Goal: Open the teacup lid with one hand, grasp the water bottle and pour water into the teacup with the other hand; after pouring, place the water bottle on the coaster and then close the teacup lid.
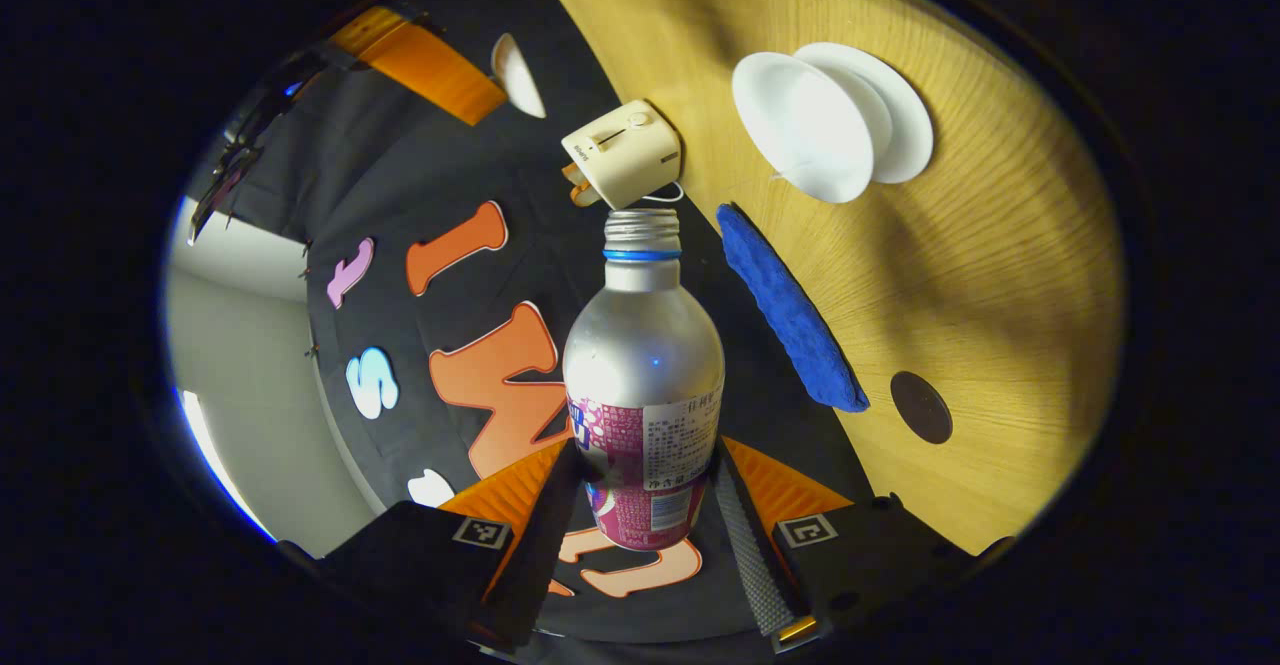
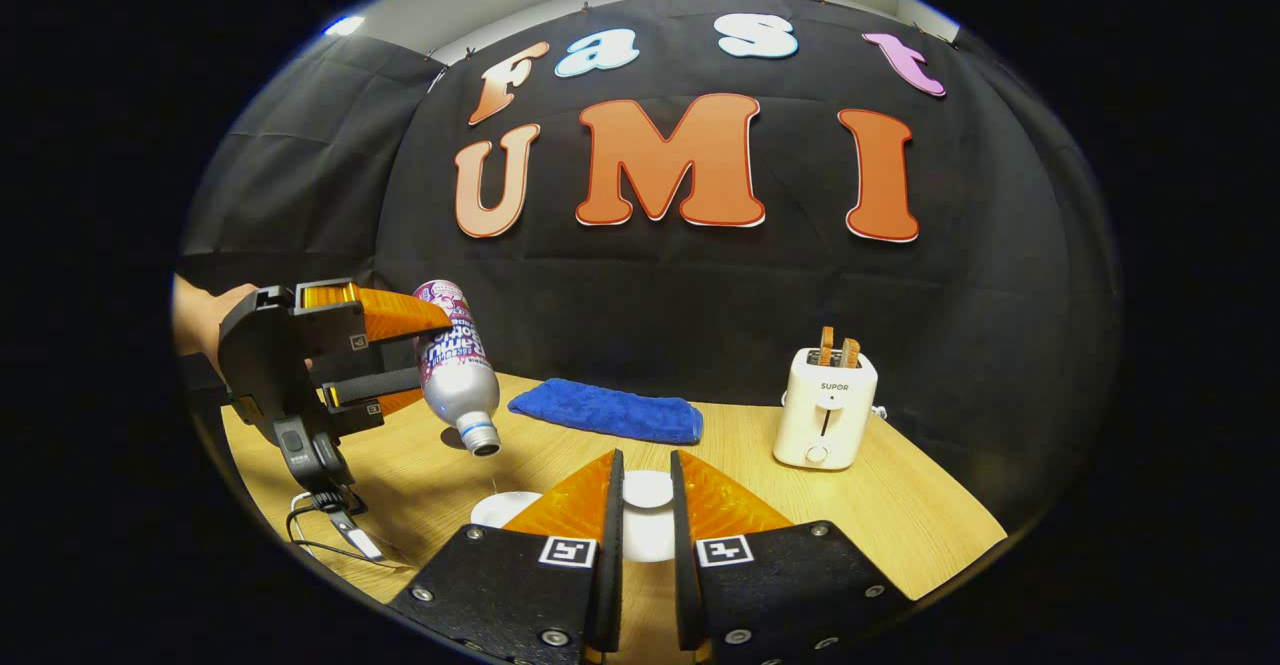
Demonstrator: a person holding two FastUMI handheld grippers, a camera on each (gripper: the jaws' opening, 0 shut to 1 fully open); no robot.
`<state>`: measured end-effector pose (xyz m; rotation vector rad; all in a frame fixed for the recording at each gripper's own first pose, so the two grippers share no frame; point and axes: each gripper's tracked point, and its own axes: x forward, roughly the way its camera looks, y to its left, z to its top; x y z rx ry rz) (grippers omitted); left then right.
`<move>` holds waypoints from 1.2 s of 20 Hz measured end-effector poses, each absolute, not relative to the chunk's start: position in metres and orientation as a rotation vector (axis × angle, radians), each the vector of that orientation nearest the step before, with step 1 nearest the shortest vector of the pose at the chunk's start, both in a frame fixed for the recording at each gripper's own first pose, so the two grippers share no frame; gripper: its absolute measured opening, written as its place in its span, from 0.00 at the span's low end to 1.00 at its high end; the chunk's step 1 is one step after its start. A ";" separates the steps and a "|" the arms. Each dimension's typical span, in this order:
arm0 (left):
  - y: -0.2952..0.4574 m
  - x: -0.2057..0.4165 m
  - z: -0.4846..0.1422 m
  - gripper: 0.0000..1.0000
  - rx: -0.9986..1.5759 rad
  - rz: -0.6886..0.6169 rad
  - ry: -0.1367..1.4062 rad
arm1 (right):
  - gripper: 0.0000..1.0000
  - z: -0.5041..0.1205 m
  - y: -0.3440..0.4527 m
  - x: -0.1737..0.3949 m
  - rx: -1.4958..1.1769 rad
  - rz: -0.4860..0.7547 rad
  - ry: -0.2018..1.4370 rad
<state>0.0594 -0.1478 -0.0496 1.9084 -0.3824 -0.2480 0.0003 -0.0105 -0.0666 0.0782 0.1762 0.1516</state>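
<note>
A silver water bottle (image 1: 642, 365) with a pink label and an uncapped neck sits between the fingers of my left gripper (image 1: 645, 455), which is shut on its lower body. In the right gripper view that left gripper (image 2: 400, 355) holds the bottle (image 2: 455, 365) tilted, mouth pointing down and to the right, above the table just left of the teacup (image 2: 505, 507). The white teacup (image 1: 800, 130) stands uncovered on its saucer (image 1: 905, 115). My right gripper (image 2: 645, 457) is shut on the white teacup lid (image 2: 647, 493), held near the cup. A dark round coaster (image 1: 921, 407) lies on the table.
A folded blue cloth (image 2: 605, 410) lies at the back of the wooden table (image 2: 900, 515), and a cream toaster (image 2: 825, 410) with toast stands at the back right. A hand (image 2: 200, 320) holds the left gripper; its cable (image 2: 330, 525) trails near the table's left front edge.
</note>
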 end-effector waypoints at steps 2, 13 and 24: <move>-0.138 0.059 -0.040 0.78 1.790 -0.218 -0.383 | 0.22 -0.065 -0.005 0.003 0.075 0.156 0.176; -0.085 0.111 0.006 0.77 1.033 -0.037 -0.279 | 0.22 -0.055 0.029 0.023 0.052 0.186 0.174; -0.068 0.172 -0.054 0.77 0.254 -0.096 0.070 | 0.23 -0.073 0.054 0.038 0.029 0.216 0.220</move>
